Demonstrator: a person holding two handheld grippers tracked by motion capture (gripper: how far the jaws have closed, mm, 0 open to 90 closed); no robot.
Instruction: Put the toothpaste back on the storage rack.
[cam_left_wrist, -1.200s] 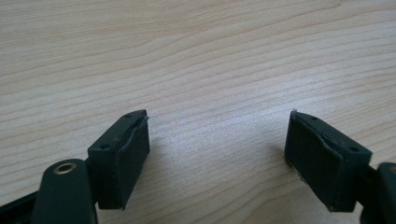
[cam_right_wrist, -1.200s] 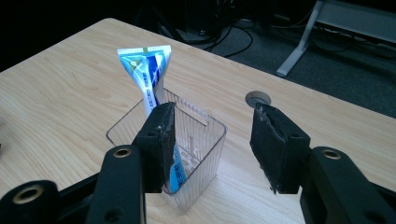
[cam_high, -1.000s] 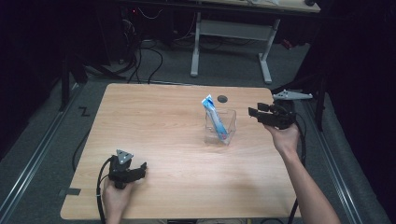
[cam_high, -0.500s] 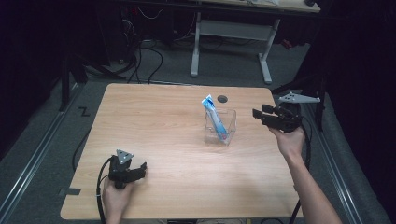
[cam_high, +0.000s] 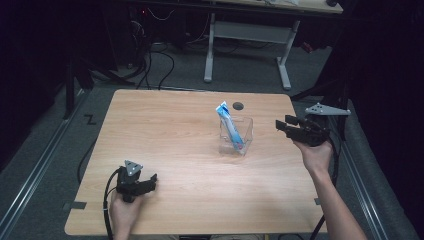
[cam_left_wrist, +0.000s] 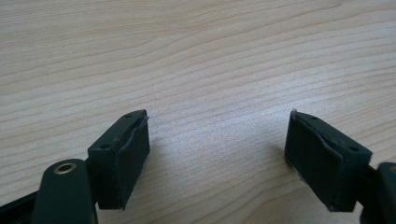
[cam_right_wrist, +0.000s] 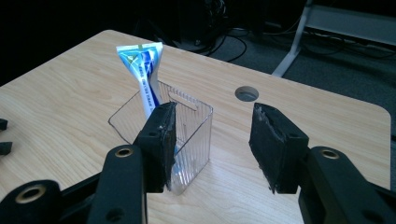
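Clear bin (cam_high: 236, 135) w/ tube (cam_high: 231, 126) unmoved, right tool (cam_high: 281, 125) edged rightward, empty-jawed

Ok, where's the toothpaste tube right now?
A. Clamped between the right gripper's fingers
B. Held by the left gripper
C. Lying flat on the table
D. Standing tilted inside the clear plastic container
D: the toothpaste tube leans inside the clear plastic container, its crimped end sticking out above the rim, while the right gripper is open with nothing between its fingers.
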